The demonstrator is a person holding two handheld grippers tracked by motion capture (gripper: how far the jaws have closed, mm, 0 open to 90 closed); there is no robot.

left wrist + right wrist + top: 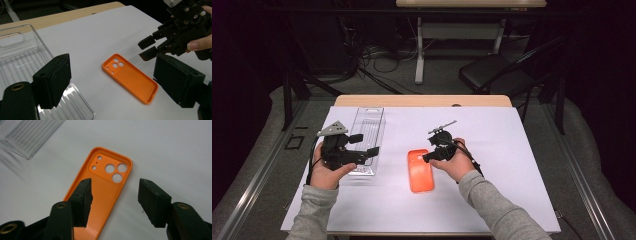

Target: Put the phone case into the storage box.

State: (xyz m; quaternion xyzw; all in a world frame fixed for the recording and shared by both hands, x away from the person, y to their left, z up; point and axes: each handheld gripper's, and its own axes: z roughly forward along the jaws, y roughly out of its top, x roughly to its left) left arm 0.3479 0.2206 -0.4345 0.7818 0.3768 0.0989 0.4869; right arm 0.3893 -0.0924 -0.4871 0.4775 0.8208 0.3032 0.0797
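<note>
One orange phone case (420,170) is what this is all about, lying open side up on the white sheet (492,135) near the middle of the table (422,101), with the camera holes at the far end. It looks like thin moulded plastic, so I'd guess it's very light, a bit bendy along its length and fairly slick on the outside, though the inner face has a fine dotted texture. Nothing fragile, but it'll probably skate across the sheet if you nudge it sideways. Best bet seems to be pinching one long side wall, or squeezing across the width near the middle. The right gripper (113,200) hangs just above it, jaws roughly half open with nothing between them; in the right gripper view one jaw sits over the case floor and the other is off past its edge over bare sheet. The left gripper (368,145) is off to the left over the clear plastic tray (371,118), jaws spread wide and holding nothing, well apart from the case.
</note>
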